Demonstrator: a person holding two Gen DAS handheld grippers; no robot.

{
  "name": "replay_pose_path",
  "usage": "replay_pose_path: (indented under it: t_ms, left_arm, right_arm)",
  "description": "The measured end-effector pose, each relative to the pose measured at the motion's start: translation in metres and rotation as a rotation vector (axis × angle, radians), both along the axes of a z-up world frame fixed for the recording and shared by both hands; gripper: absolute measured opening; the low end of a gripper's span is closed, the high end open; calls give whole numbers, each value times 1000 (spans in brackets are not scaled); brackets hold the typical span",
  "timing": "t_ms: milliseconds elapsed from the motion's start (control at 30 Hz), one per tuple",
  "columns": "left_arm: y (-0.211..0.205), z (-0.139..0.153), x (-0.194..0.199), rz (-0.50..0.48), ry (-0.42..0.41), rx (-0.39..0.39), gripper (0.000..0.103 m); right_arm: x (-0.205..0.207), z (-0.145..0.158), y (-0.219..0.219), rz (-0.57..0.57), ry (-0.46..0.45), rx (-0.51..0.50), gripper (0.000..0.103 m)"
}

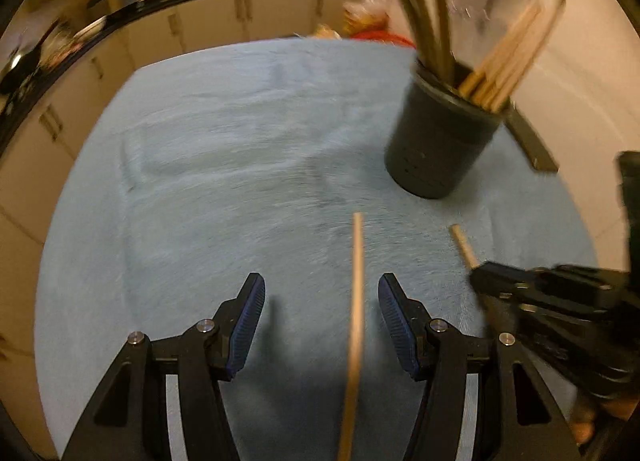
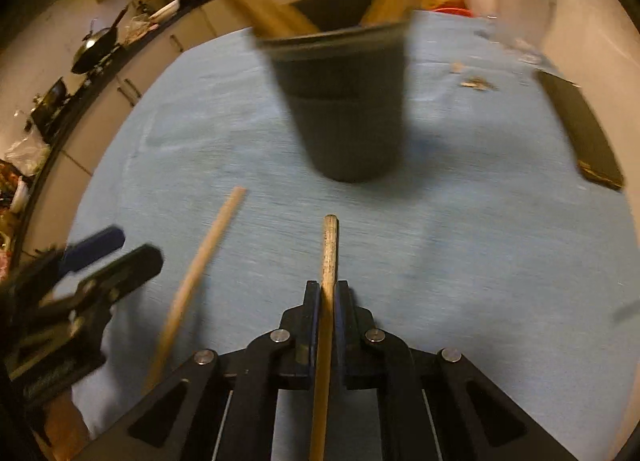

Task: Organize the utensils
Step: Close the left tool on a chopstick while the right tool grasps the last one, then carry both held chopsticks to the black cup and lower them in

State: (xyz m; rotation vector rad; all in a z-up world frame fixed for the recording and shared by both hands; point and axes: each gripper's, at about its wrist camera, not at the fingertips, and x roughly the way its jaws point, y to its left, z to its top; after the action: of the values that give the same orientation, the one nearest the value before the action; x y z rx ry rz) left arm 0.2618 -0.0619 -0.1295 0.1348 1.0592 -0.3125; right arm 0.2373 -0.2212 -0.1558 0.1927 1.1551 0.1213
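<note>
Risking a dropped chopstick

Pinching one chopstick (image 2: 329, 261) between right fingers (image 2: 329, 293), short of the dark holder (image 2: 348, 121). Could slip or snag crowded sticks. Left fingers (image 1: 322, 301) spread around another chopstick (image 1: 357, 301) over the table (image 1: 220, 181).

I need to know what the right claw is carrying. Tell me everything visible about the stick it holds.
The wooden chopstick is a slim, pale, round stick with a blunt, slightly worn tip. The right claw is shut on it, blue pads pressing both sides, so it runs straight forward along the fingers, its tip past them and pointing toward the dark utensil holder. Its rear end runs out of frame below. It appears lifted above the blue tablecloth.
</note>
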Motion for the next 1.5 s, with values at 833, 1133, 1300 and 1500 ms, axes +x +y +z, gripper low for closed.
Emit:
replay_pose_path:
  t_ms: [833,1133,1300,1500]
  left_arm:
    - [-11,60,-49,112,-240,50,6]
    - [22,120,-106,216,-398,-4,6]
    - [29,136,-126,241,-428,-37,6]
    - [66,154,-144,261,-404,-240,6]
  right_arm:
    - [-35,41,-23,-1,-236,26,8]
    - [-94,102,-13,-25,-454,52,8]
    - [-114,119,-8,-26,-495,62,8]
    - [-130,129,-6,-31,-538,70,8]
